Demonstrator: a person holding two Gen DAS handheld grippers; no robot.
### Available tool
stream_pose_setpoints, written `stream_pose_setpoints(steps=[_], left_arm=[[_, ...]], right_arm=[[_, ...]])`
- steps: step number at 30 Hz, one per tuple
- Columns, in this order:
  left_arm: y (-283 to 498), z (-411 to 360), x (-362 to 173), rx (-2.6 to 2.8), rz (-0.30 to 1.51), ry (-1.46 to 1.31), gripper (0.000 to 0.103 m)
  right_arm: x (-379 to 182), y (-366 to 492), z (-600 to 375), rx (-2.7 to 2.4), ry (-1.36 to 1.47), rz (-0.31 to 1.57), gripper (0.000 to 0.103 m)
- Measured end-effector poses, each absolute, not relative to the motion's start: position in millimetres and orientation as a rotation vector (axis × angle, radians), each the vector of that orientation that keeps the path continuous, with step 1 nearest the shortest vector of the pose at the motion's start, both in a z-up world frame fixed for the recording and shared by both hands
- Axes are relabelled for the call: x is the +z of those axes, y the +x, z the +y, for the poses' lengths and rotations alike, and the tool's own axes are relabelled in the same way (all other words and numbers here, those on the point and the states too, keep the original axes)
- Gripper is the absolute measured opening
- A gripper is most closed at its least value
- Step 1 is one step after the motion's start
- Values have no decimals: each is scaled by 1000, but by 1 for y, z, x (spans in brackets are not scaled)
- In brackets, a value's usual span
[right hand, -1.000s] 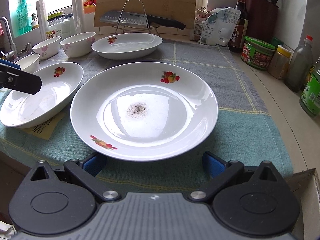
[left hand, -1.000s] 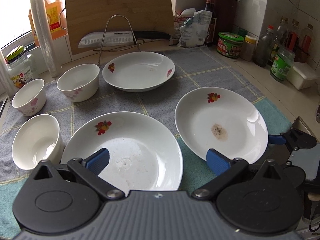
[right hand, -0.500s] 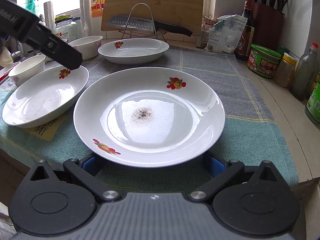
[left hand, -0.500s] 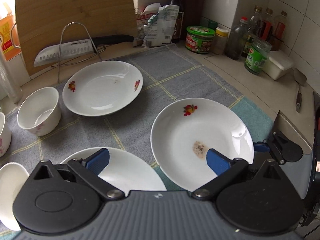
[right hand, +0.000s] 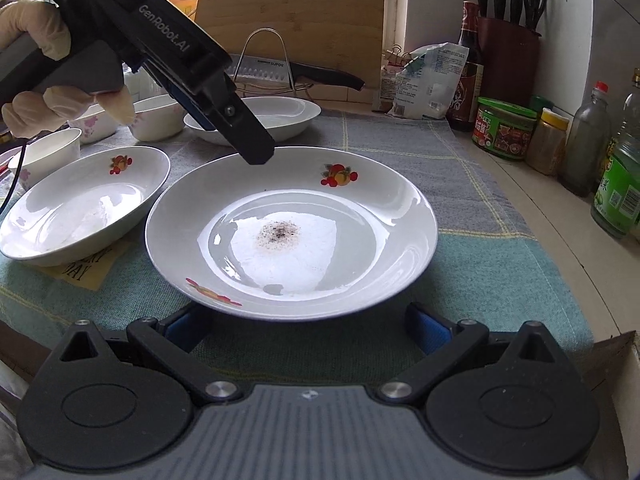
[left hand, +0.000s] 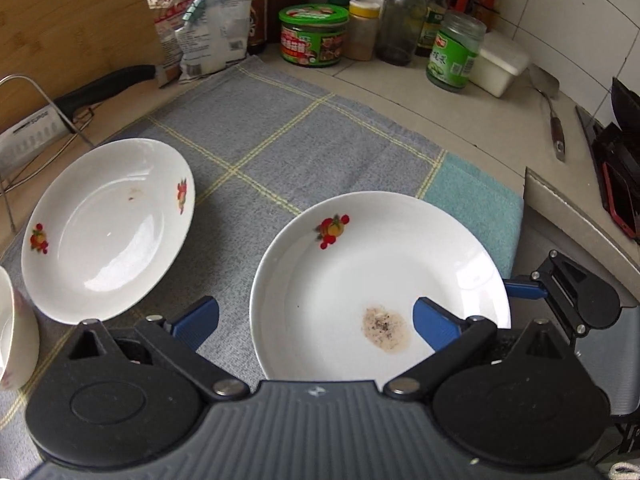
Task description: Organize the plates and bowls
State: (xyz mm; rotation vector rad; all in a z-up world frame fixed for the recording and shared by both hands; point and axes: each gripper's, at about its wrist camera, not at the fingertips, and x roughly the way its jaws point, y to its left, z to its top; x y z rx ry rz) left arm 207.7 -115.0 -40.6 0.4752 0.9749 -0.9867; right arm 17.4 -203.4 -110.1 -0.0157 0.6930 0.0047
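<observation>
- The left tool [left hand: 316, 320] hangs over the near-left part of a white round ceramic plate with a brown speckled stain [left hand: 380, 280], its blue-padded fingers [left hand: 196, 320] spread wide apart and clamped on nothing; one pad is over the cloth, the other over the plate's basin.
- The right tool [right hand: 308, 324] sits low at the near rim of the same stained plate [right hand: 292, 228], jaws wide apart, one blue pad at each side under the rim; whether they touch it cannot be told.
- The plate rests on a grey and teal checked cloth [left hand: 280, 136] covering the surface.
- A second white fruit-printed plate [right hand: 80, 204] lies just left of it, and a third [left hand: 108, 224] farther back.
- Small white floral bowls [right hand: 156, 116] stand at the far left.
- Behind, a cleaver [right hand: 280, 68] rests on a wire rack against a wooden cutting board [right hand: 296, 16].
</observation>
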Motion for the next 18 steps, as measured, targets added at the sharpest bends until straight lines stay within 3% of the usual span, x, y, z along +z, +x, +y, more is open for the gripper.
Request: stream_pose_setpoints(steps=[6, 11, 14, 18], left_arm=[[223, -127, -52, -1058, 1065, 490, 102], [232, -137, -58, -1054, 1094, 505, 97], [239, -141, -63, -1044, 1141, 501, 89], [246, -146, -66, -1043, 1172, 485, 87]], right_arm=[[-110, 20, -203, -1, -17, 706, 103], [-111, 21, -206, 38, -33, 698, 103], [-111, 21, -208, 69, -43, 690, 103], [-111, 23, -211, 104, -54, 684, 103]])
